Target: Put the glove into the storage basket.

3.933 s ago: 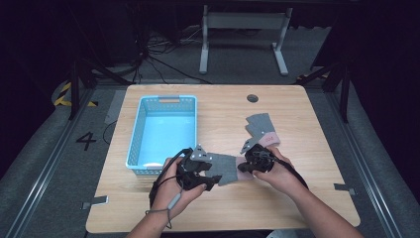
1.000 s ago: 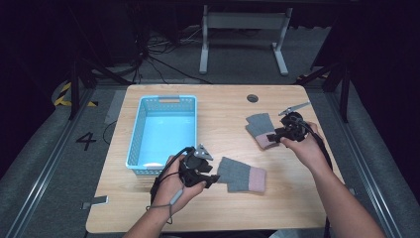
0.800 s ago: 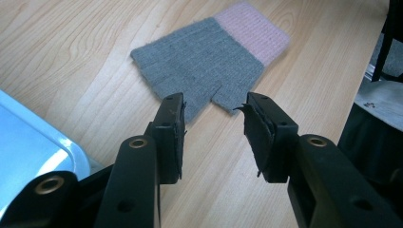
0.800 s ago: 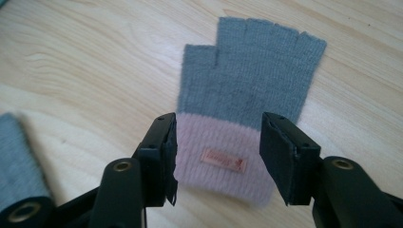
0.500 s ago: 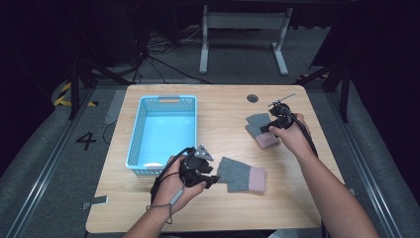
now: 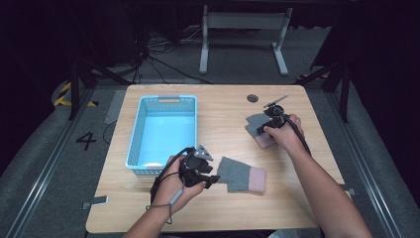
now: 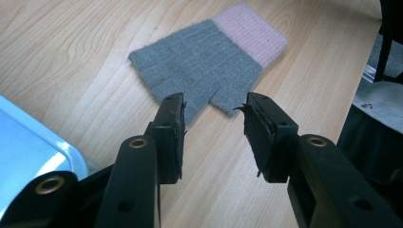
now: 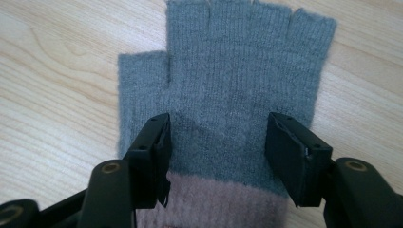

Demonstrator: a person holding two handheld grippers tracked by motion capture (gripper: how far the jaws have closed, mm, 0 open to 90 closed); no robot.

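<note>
Right gripper [image 8: 216, 142]: jaws have just been opening, now spread wide over the far glove [image 8: 223, 90], one jaw at each side of its palm, nothing pinched. That glove lies flat on the table [image 6: 223, 114], right side. Left gripper [image 7: 214, 126]: jaws partly apart, empty, hovering just short of the near glove [image 7: 204, 61], which lies flat beside the blue basket [image 6: 166, 134].
</note>
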